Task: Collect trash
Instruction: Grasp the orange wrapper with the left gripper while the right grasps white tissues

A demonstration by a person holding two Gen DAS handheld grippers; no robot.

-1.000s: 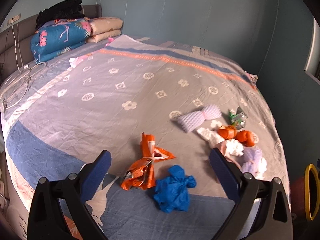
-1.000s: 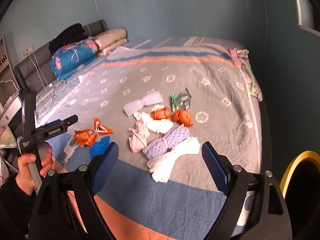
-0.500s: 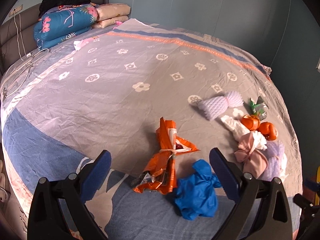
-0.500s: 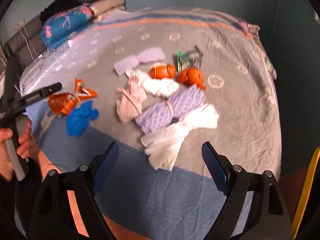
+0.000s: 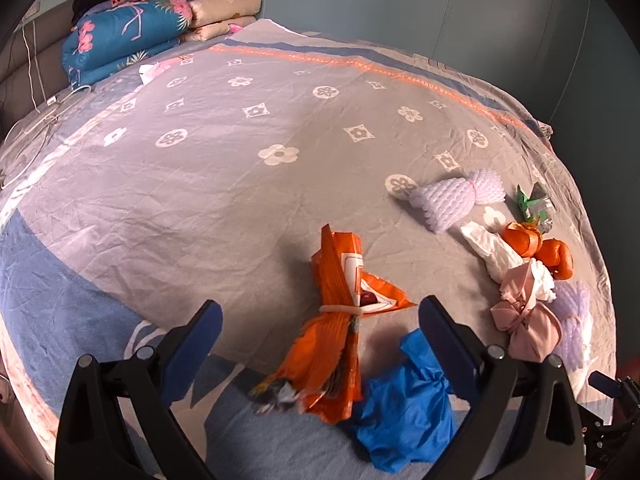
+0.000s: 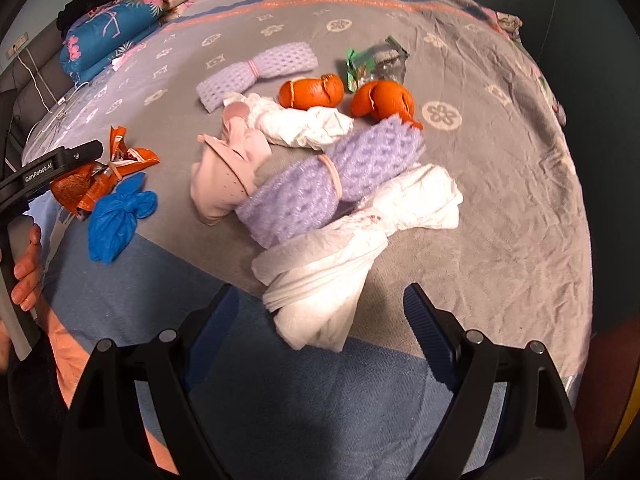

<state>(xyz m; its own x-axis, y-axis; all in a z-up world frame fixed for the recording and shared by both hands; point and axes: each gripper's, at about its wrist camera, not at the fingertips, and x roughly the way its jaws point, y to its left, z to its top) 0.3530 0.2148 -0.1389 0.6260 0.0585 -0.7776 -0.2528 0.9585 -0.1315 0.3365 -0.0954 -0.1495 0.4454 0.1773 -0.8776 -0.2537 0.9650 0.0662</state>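
Trash lies on the bed's grey sheet (image 5: 240,208). My left gripper (image 5: 318,316) is open, its blue-padded jaws on either side of an orange snack wrapper (image 5: 336,280) tied with a band, a little above it. A crumpled blue bag (image 5: 404,396) lies just right of it. My right gripper (image 6: 318,296) is open over the near end of a white tissue bundle (image 6: 352,248). Behind it lie a purple foam net (image 6: 332,184), a pink bundle (image 6: 228,176), two orange peels (image 6: 312,90), a green wrapper (image 6: 376,64) and a second foam net (image 6: 260,70).
Folded quilts and pillows (image 5: 124,36) are stacked at the head of the bed, with white cables (image 5: 36,120) beside them. A person's hand (image 6: 26,272) holds the left gripper's handle. A yellow rim (image 6: 628,420) shows beyond the bed's right edge.
Both grippers have come down toward the bed and tipped further downward, so the trash looks nearer and larger. Both pairs of jaws stayed open; nothing was taken hold of.
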